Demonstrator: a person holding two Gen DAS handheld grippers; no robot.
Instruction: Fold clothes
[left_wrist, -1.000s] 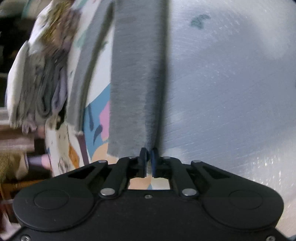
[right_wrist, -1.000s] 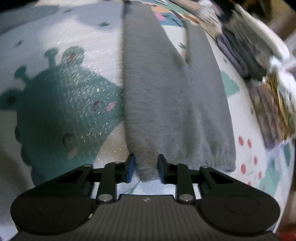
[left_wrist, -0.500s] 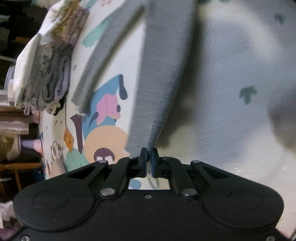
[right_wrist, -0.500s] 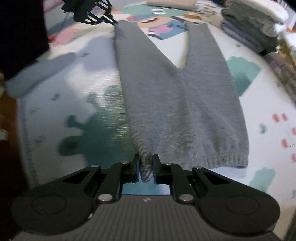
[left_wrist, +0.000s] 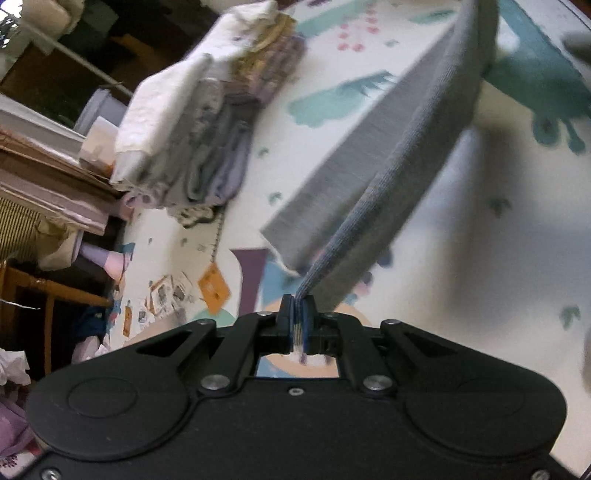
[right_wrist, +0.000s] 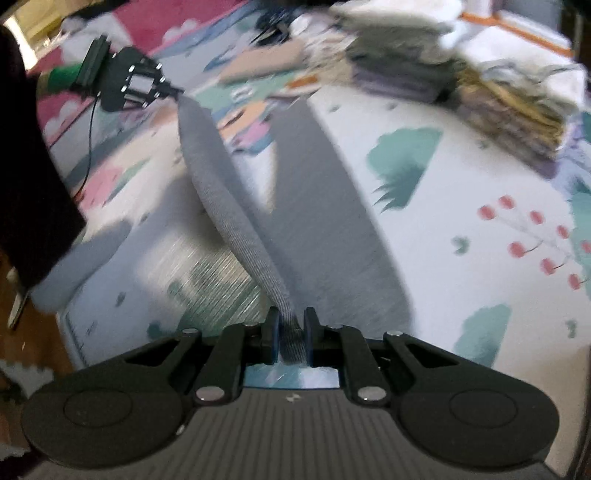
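A pair of grey knit trousers (right_wrist: 321, 206) is partly raised above a patterned play mat (right_wrist: 461, 177). My right gripper (right_wrist: 290, 317) is shut on the waist-end edge, with cloth bunched between its blue pads. One leg stretches as a taut folded band to my left gripper (right_wrist: 173, 90), far left in the right wrist view. In the left wrist view my left gripper (left_wrist: 299, 299) is shut on that leg's hem. From there the trousers (left_wrist: 424, 147) run up to the top right. The other leg lies lower, toward the mat (left_wrist: 480, 258).
A row of folded clothes (right_wrist: 424, 70) lies along the mat's far edge and appears as a stack of folded clothes (left_wrist: 199, 122) in the left wrist view. A person's dark sleeve (right_wrist: 33, 184) fills the left side. Wooden furniture (left_wrist: 37, 288) and clutter border the mat.
Both grippers have risen and rolled, lifting the gripped edge of the trousers off the mat. The right jaws narrowed onto the waist edge. The held leg now hangs taut between them.
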